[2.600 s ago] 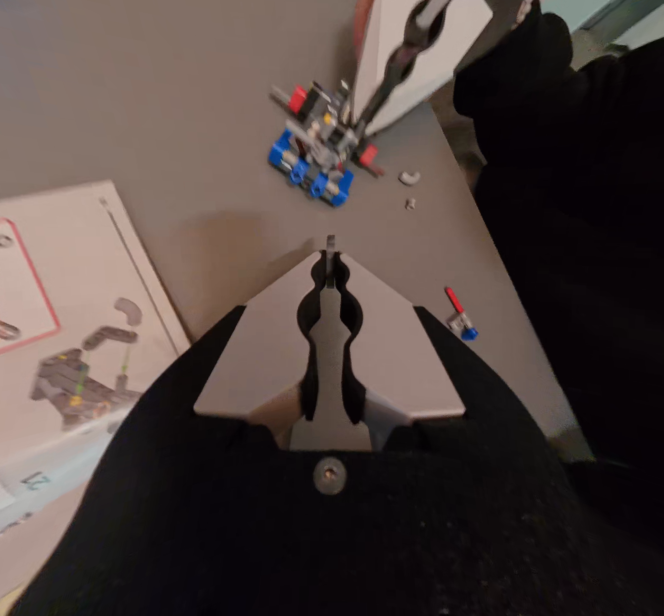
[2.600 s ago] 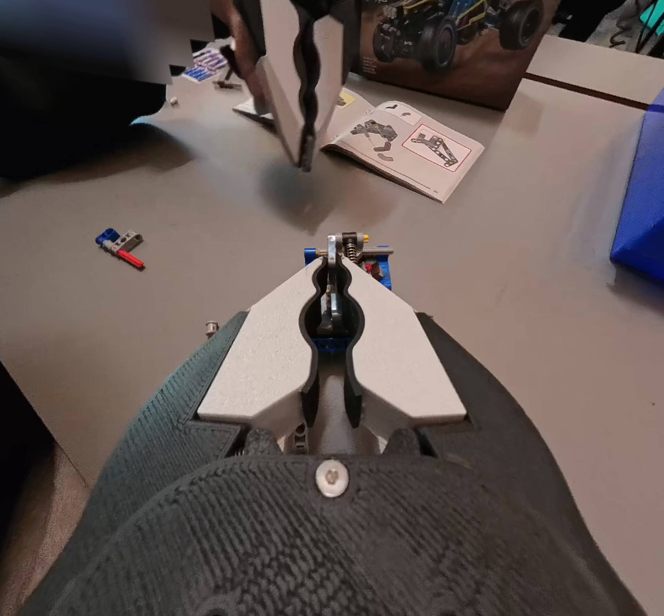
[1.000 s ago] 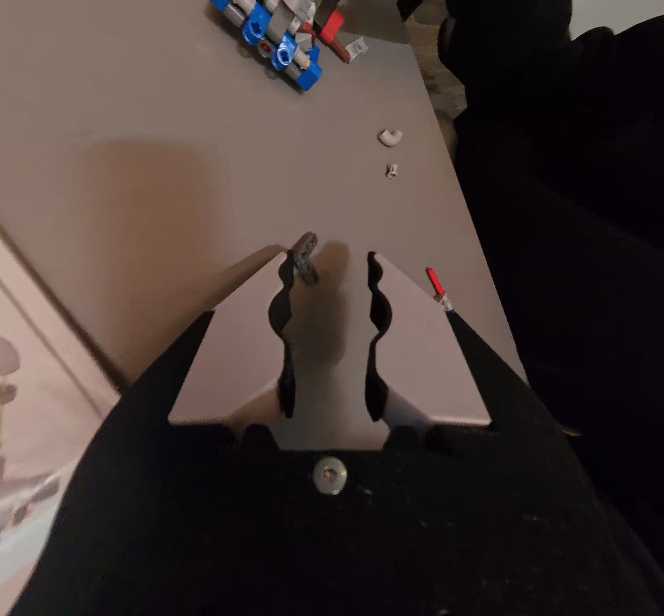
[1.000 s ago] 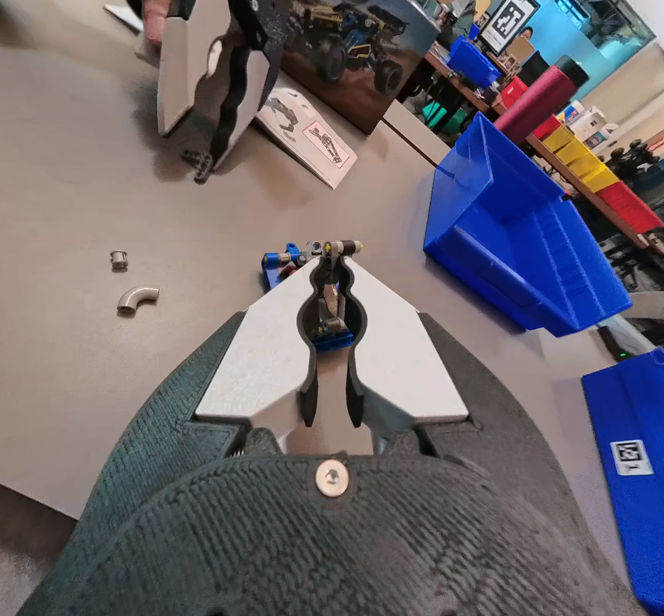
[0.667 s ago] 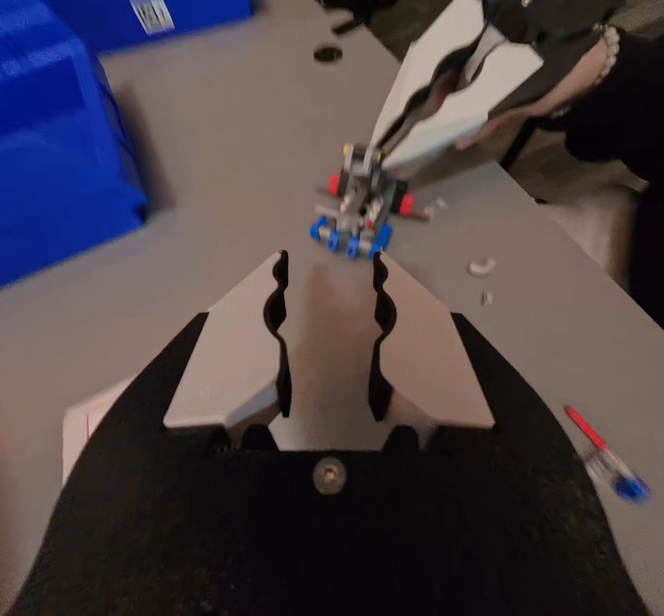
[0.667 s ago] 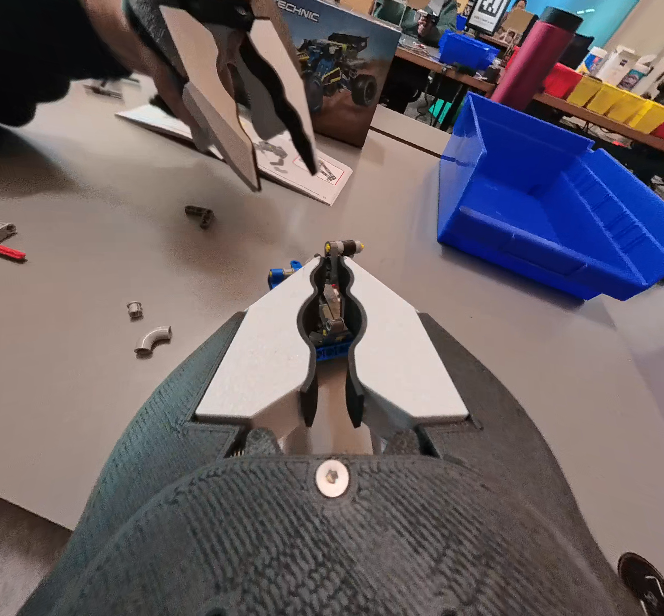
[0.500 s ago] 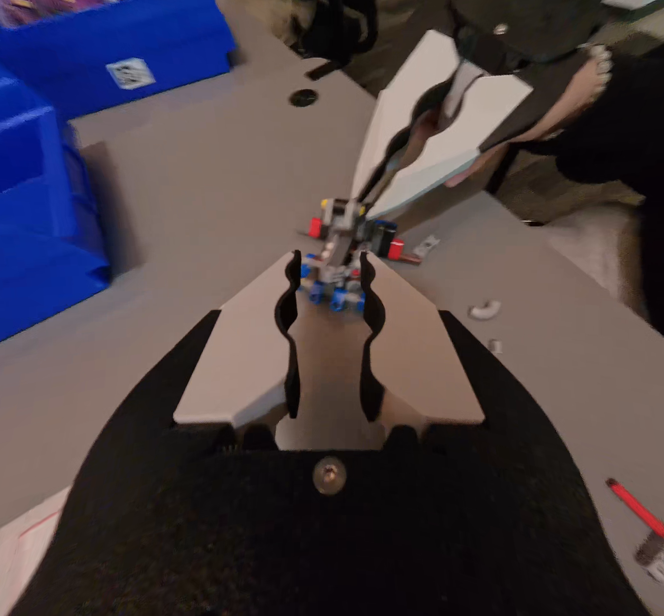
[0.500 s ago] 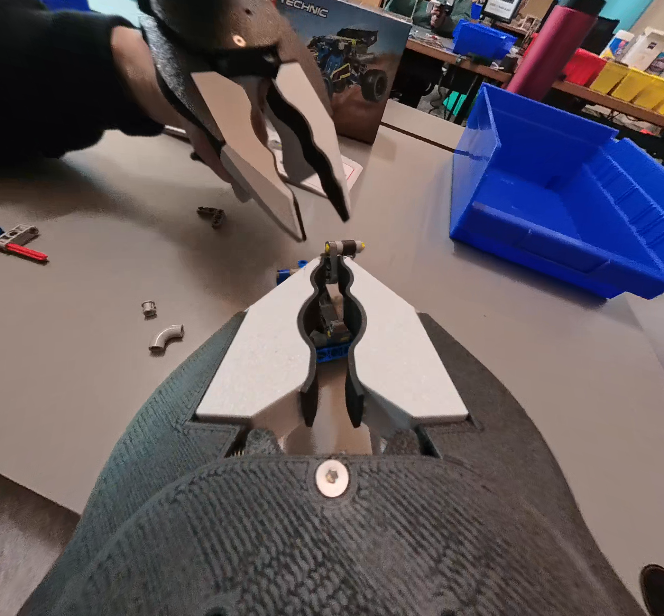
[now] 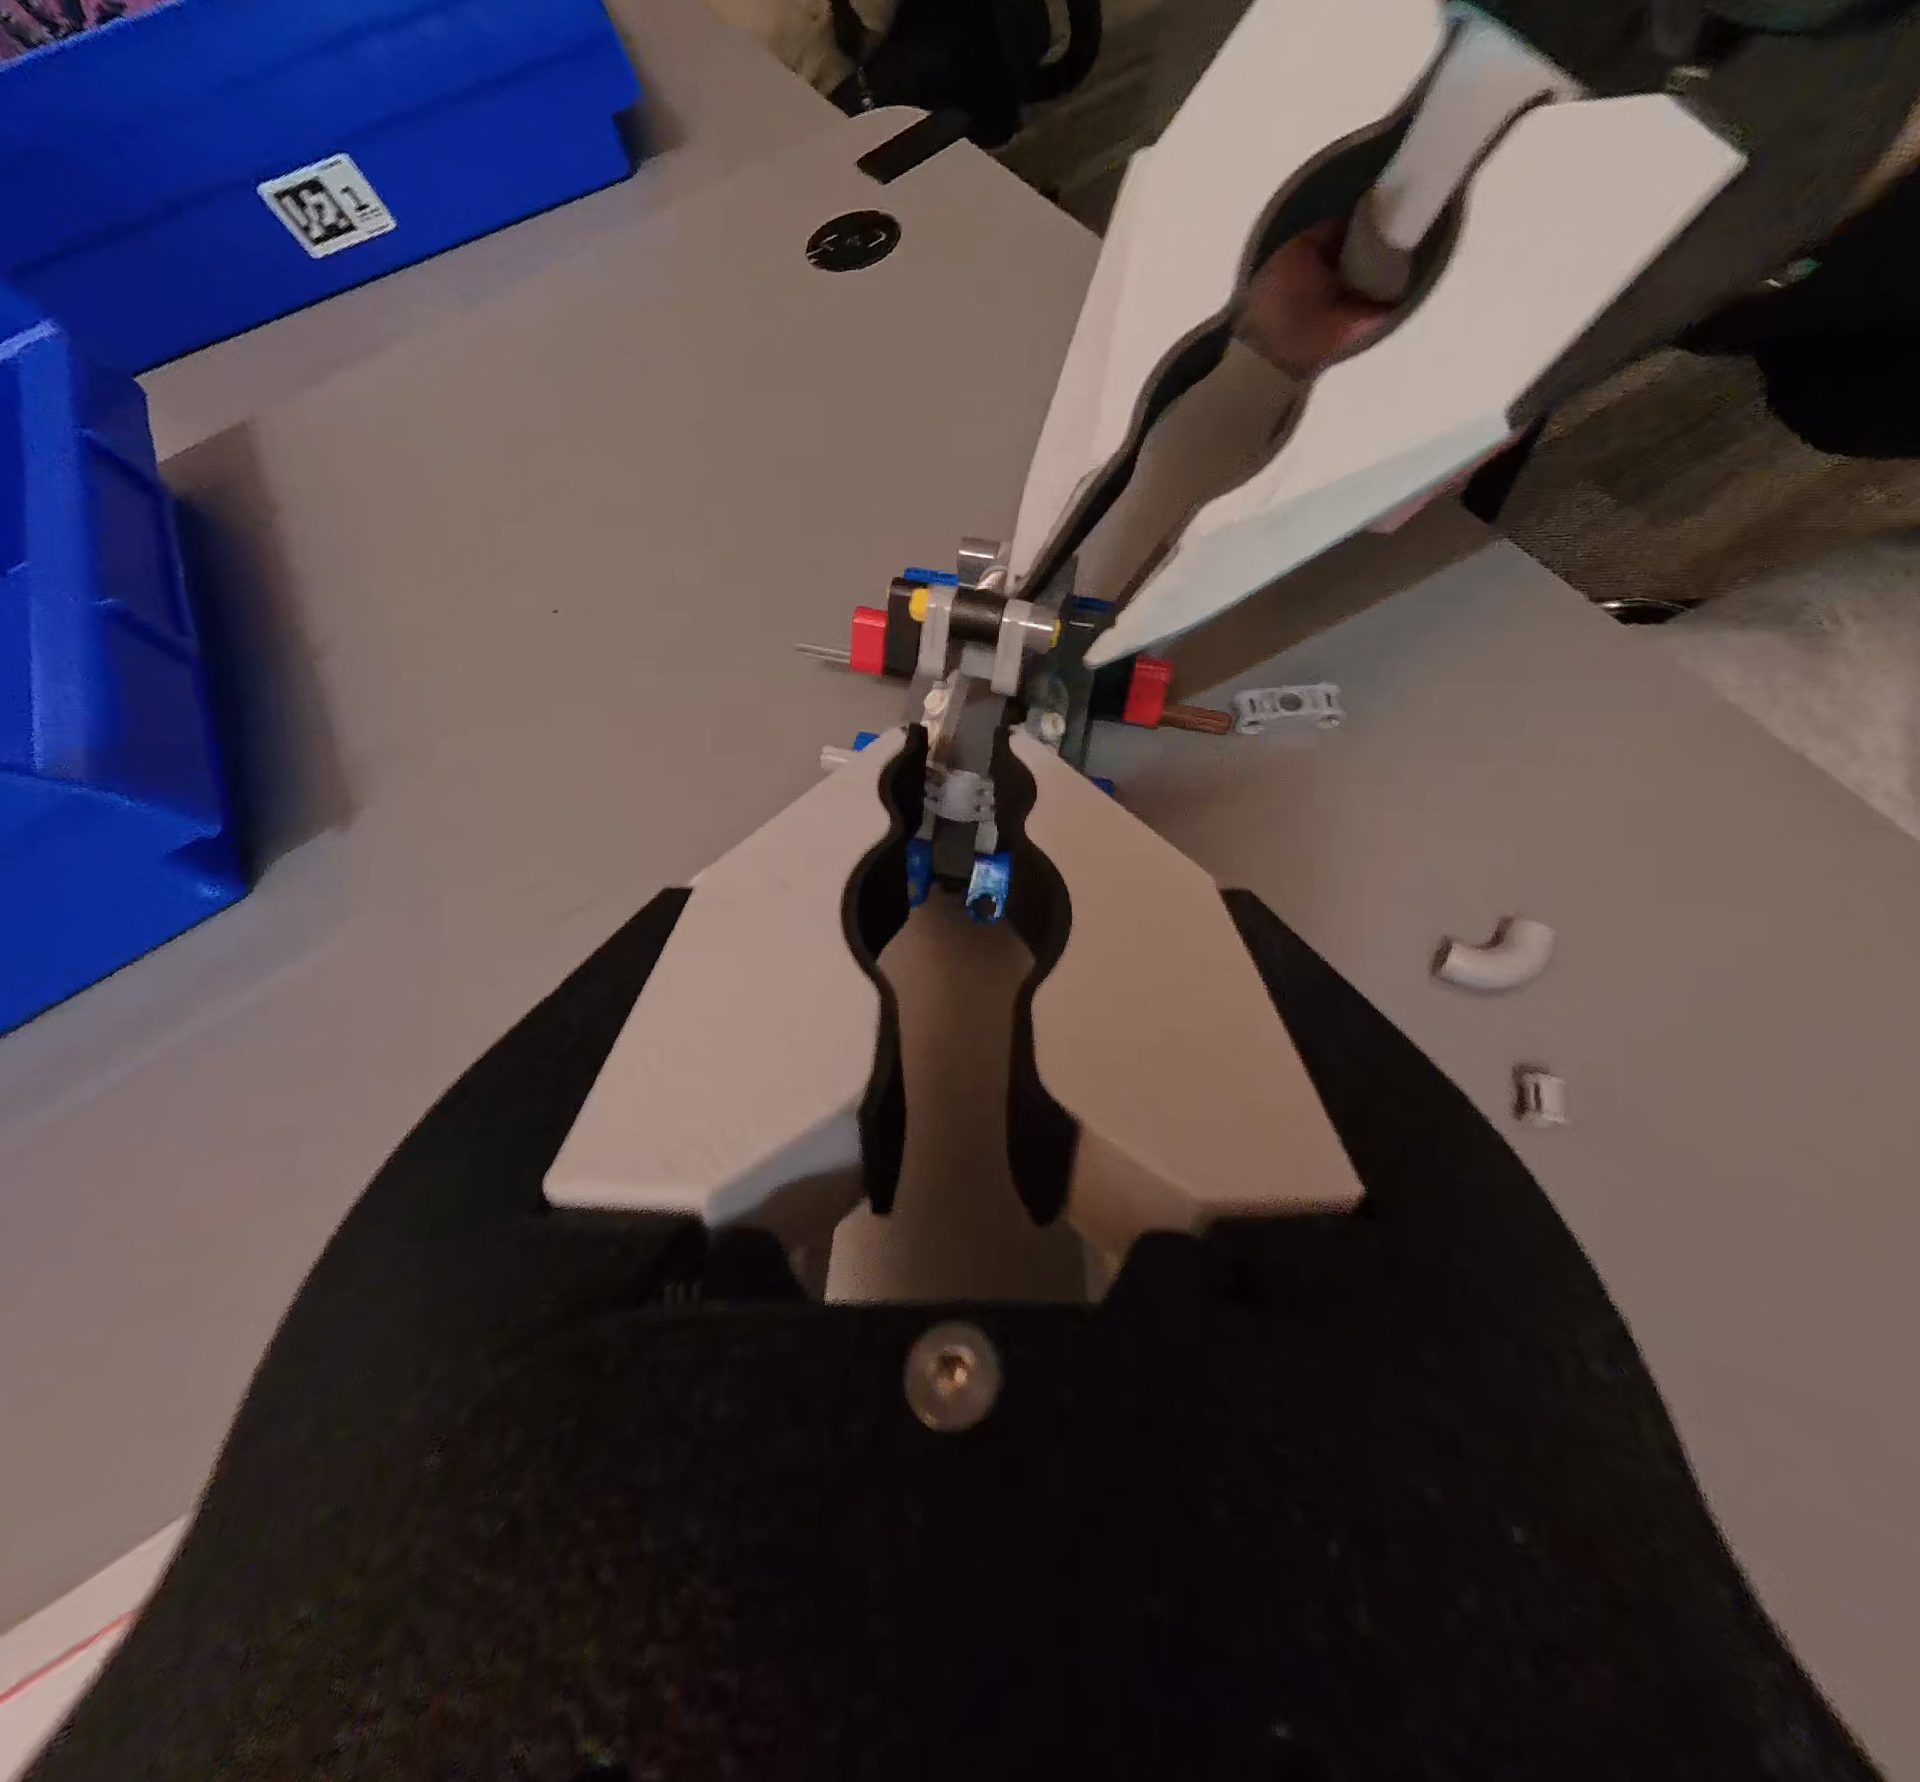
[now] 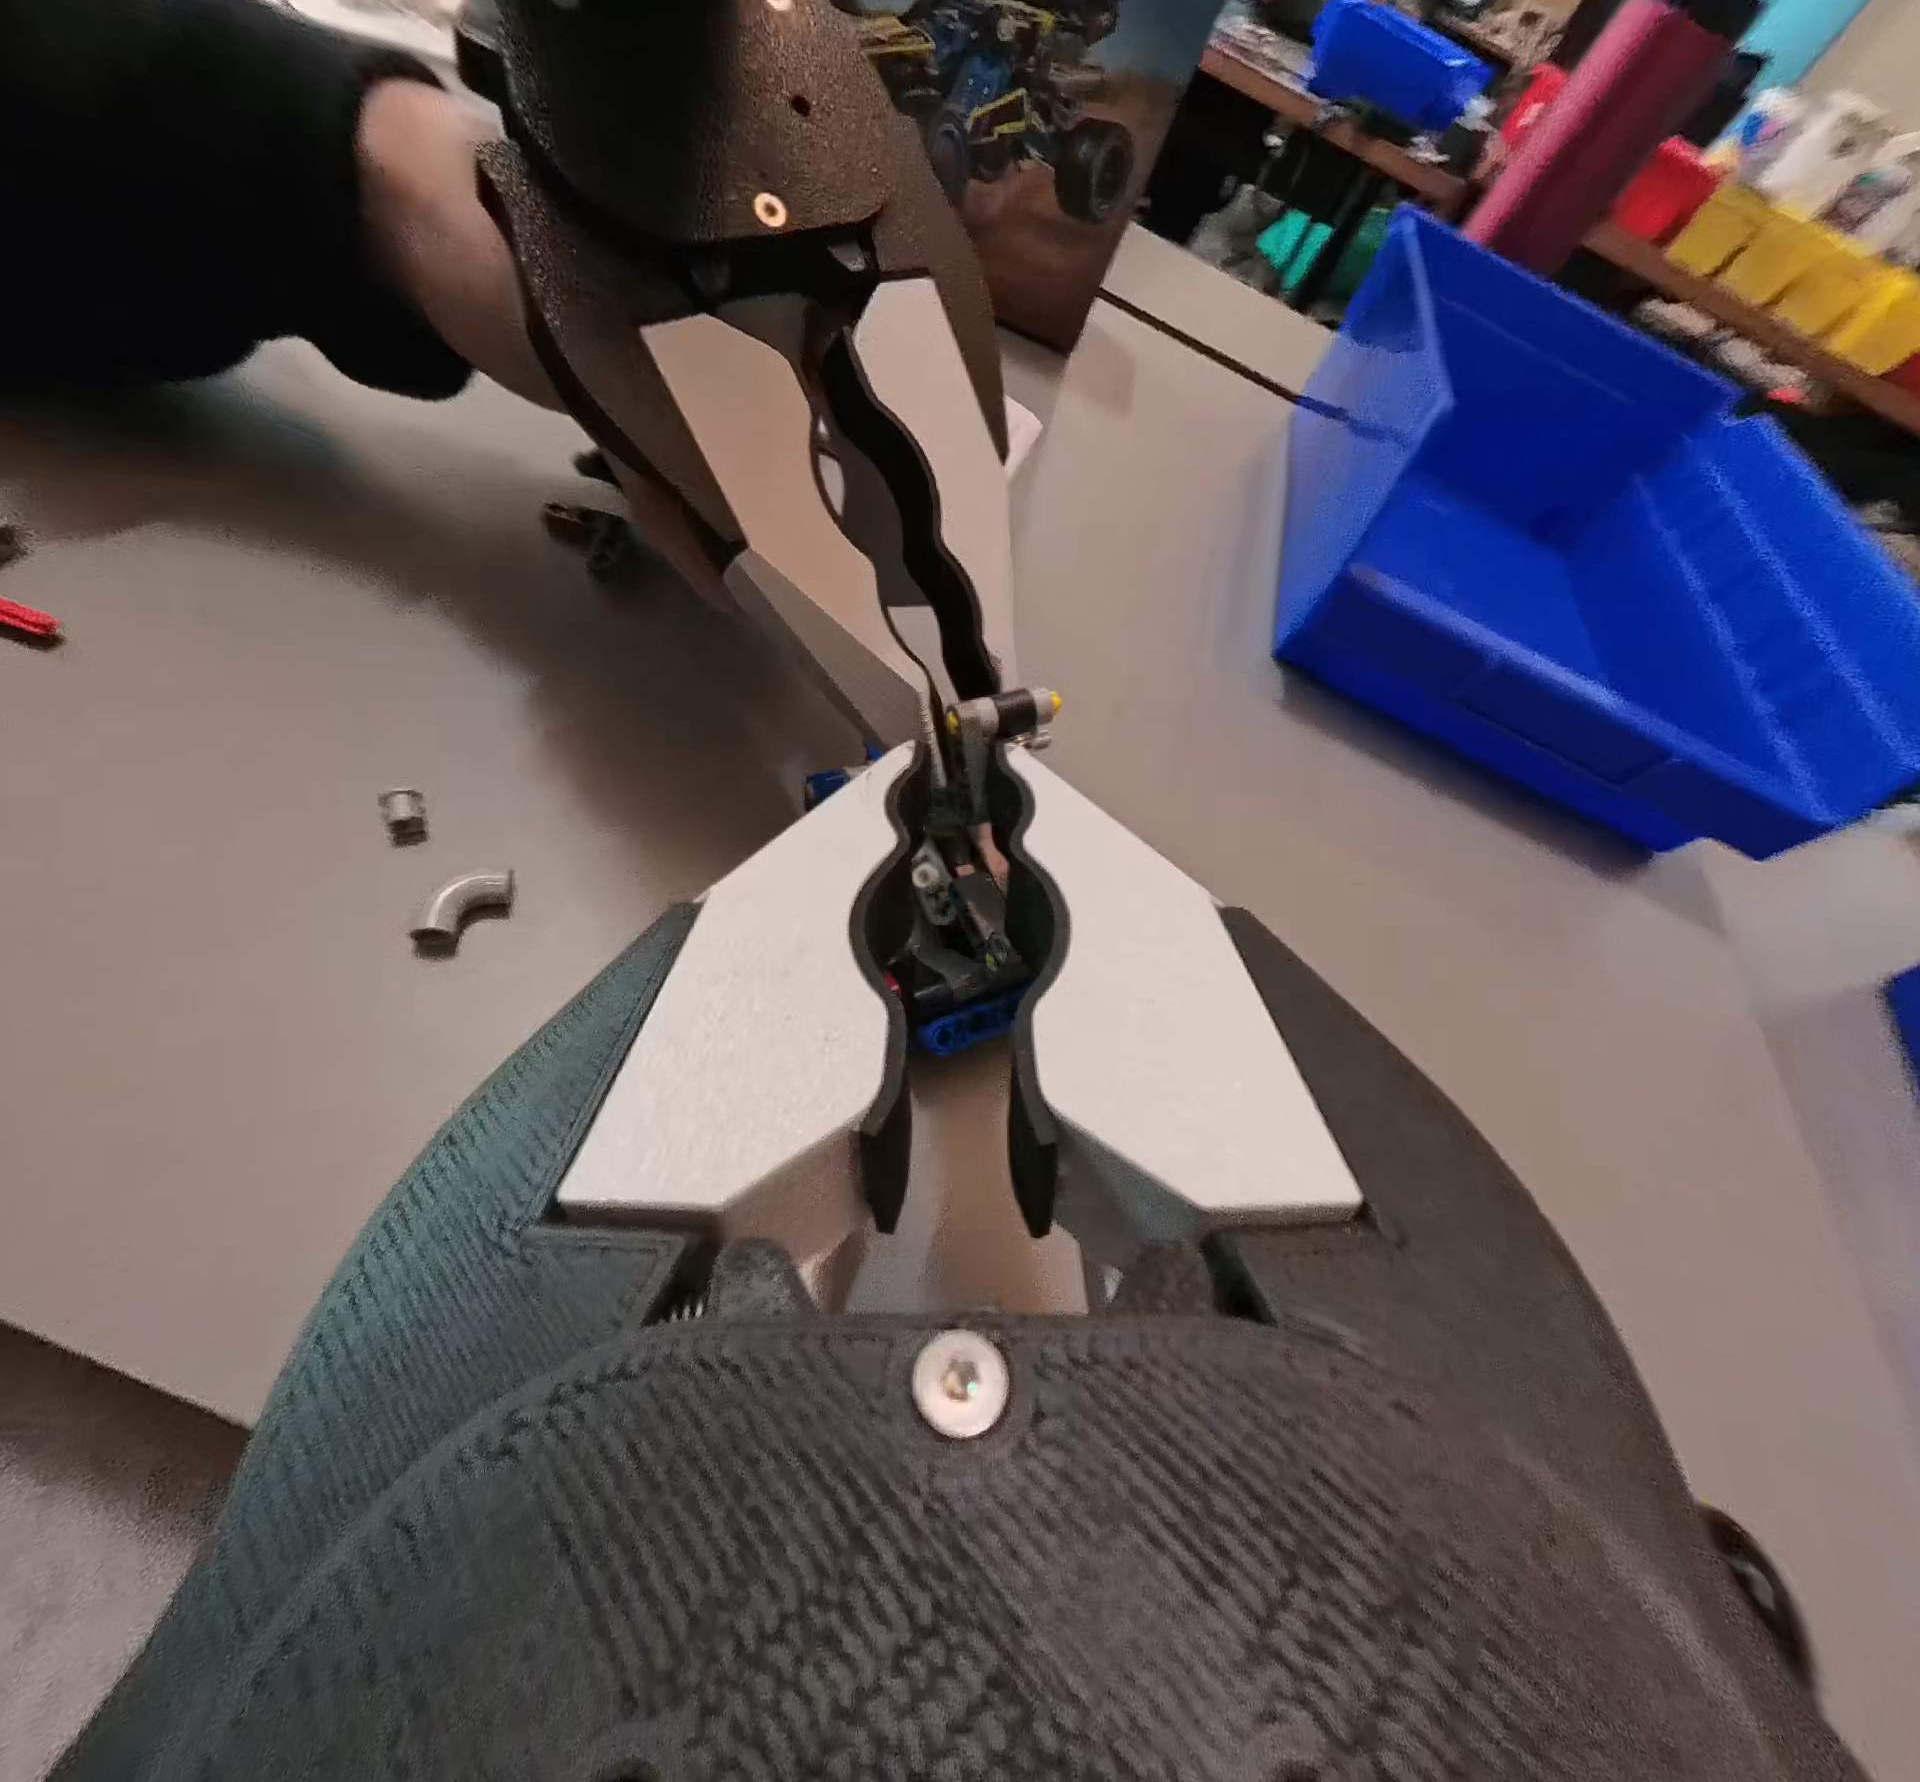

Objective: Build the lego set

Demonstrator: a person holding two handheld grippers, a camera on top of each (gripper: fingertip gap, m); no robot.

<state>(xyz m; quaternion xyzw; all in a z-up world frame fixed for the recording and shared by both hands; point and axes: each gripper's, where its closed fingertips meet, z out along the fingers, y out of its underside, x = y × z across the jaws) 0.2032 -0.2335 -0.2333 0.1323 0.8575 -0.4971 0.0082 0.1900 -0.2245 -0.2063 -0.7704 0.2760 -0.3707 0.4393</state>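
Since half a second ago the left tongs [image 9: 963, 745] have come forward to the brick model [image 9: 977, 631] and narrowed. Their tips now grip the grey upright arm of the model, one tip on each side of it. The right tongs [image 10: 964, 761] meet the same model from the opposite side. Their tips flank its upper part just beside the left tips, but I cannot tell if the pads press on it. The model stands on the grey table [image 9: 520, 537], right at the tips of both tongs, its blue base low between the fingers.

To the right of the left tongs, on the table, lie a pale elbow piece [image 9: 1491, 953] and a small bush [image 9: 1538, 1095], well apart from the model. A grey connector [image 9: 1288, 706] lies just beside the model, on its right. Ahead and to the left of the left tongs stand blue bins [image 9: 312, 70], one with a white sticker, and ahead is a round cable hole [image 9: 852, 241] in the table. A white page corner [image 9: 62, 1628] shows at the lower left.

From the right tongs, an open blue bin [image 10: 1558, 589] is ahead on the right. A toy box [image 10: 1039, 101] with a picture of a car stands ahead, behind the left tongs. To the left lie a dark bent piece [image 10: 587, 527] and a red pin [image 10: 26, 618]. A black sleeve [image 10: 156, 174] holds the left tongs. Farther back the room is crowded: a dark red cylinder [image 10: 1600, 111], yellow bins [image 10: 1797, 267] and other tables, all blurred.
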